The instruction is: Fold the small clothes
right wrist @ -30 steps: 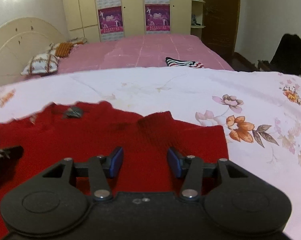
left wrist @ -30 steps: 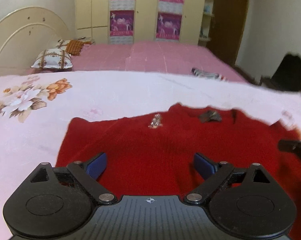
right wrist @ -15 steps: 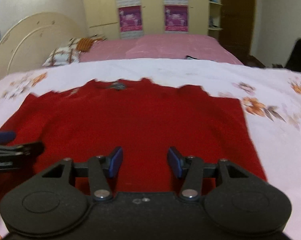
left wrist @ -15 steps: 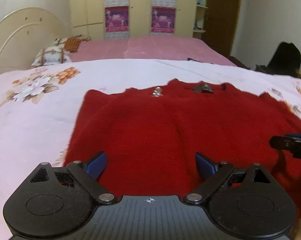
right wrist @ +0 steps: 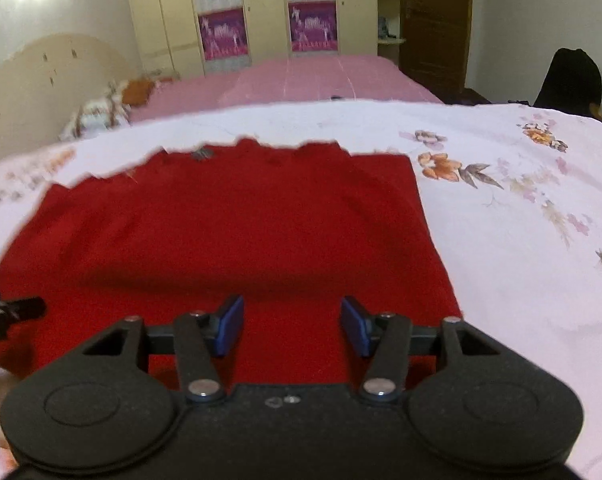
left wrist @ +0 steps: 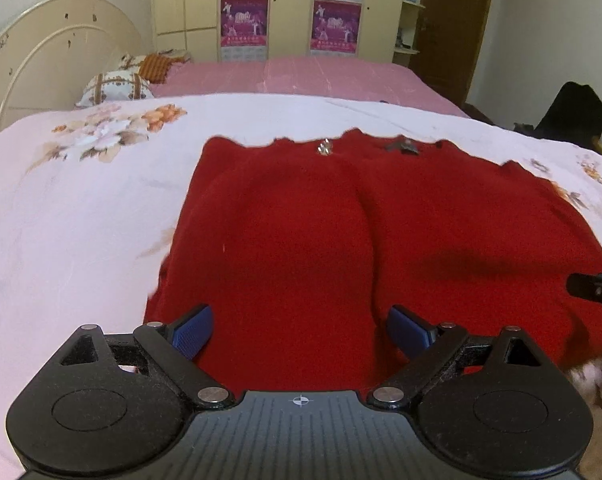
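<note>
- The red sweater (left wrist: 341, 232) lies flat on the bed (left wrist: 61, 208), stretched sideways.
- Its near edge is just ahead of both grippers.
- Left gripper (left wrist: 299, 330): wide, holding nothing.
- Right gripper (right wrist: 293, 326): opening, holding nothing.

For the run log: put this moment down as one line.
step: fold not begun | red sweater flat on floral sheet | left tongs open above its hem | right tongs opening, nothing gripped
</note>
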A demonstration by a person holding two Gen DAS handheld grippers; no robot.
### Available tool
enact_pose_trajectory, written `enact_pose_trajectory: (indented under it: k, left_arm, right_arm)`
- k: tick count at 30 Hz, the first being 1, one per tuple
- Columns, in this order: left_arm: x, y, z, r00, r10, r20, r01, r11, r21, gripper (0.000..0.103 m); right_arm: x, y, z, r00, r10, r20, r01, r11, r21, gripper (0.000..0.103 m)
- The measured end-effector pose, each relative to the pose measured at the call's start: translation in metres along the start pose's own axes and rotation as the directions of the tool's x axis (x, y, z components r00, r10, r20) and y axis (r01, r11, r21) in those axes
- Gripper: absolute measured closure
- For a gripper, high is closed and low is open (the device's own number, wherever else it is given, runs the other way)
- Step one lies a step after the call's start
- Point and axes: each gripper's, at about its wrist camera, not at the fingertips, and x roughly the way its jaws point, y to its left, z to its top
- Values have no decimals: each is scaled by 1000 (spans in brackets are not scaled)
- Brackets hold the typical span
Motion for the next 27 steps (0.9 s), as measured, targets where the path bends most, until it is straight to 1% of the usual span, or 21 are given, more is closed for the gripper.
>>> enact_pose_trajectory:
  k: [1, 2, 4, 7, 9, 15, 23, 27]
  left_arm:
    - [1, 0, -4, 1000, 2, -8, -2, 1000, 4, 10]
    - [4, 1, -9, 1000, 10, -21, -10, 1000, 12, 10]
    - [4, 1, -14, 1000, 17, -13, -17, 1000, 24, 10]
    - [-4, 4, -9, 999, 5, -35, -5, 1000, -11, 10]
    - [-11, 5, -6, 1000, -1, -28, 0, 999, -32, 10]
    - [-21, -2, 6, 1000, -20, 15, 21, 1000, -16, 10]
    - [1, -9, 32, 999, -12, 37, 13, 1000, -12, 10]
    - [21, -13, 47, 999, 11, 44, -10, 1000, -15, 10]
  right_arm:
    - [-2, 3, -6, 1000, -6, -5, 5, 1000, -18, 42]
    - [1, 4, -11, 1000, -21, -22, 20, 999, -38, 40]
    - [7, 2, -20, 998, -37, -60, 35, 999, -37, 40]
    - [-2, 1, -15, 998, -18, -53, 18, 1000, -5, 40]
    - [-12, 4, -12, 1000, -1, -31, 1, 1000, 1, 40]
    - [-19, 16, -2, 999, 51, -3, -51, 999, -2, 39]
    - [-1, 27, 22, 996, 82, 30, -81, 997, -18, 40]
    - [14, 37, 33, 997, 70, 42, -69, 997, -47, 44]
